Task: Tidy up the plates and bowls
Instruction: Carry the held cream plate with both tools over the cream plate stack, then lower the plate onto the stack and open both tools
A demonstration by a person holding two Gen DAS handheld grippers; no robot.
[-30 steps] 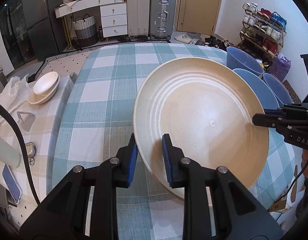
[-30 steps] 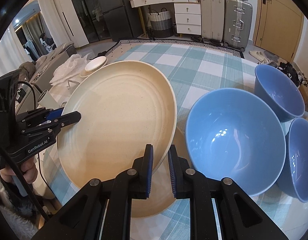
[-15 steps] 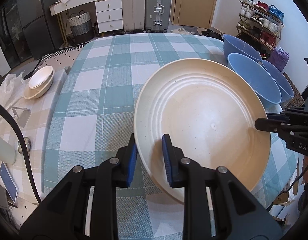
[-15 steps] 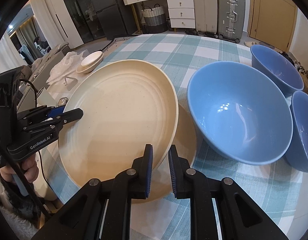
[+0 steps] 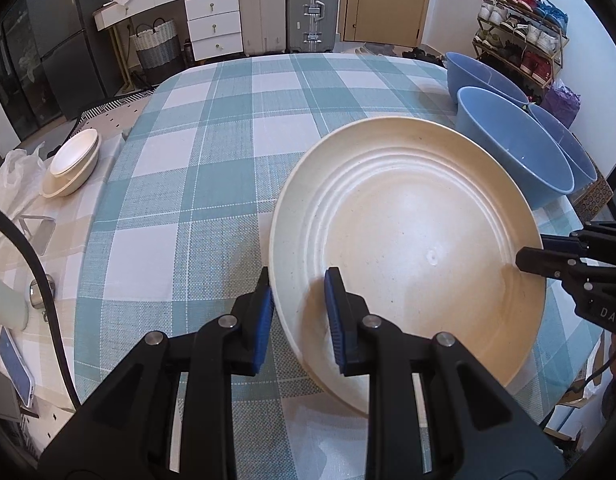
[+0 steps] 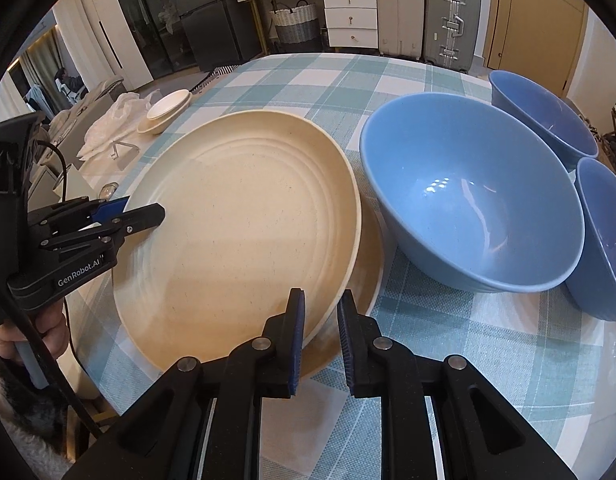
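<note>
I am clamping my left tongs (image 5: 298,312) and my right tongs (image 6: 320,326) on opposite rims of the cream plate (image 6: 240,236), holding it tilted just above a second cream plate (image 6: 371,268) on the checked tablecloth (image 5: 212,184). Just beyond, three blue bowls (image 6: 467,208) are sitting clustered together.

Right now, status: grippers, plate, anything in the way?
Left gripper and right gripper both clamped on large cream ridged plate, opposite rims. Second cream plate directly beneath. Big blue bowl close alongside.
</note>
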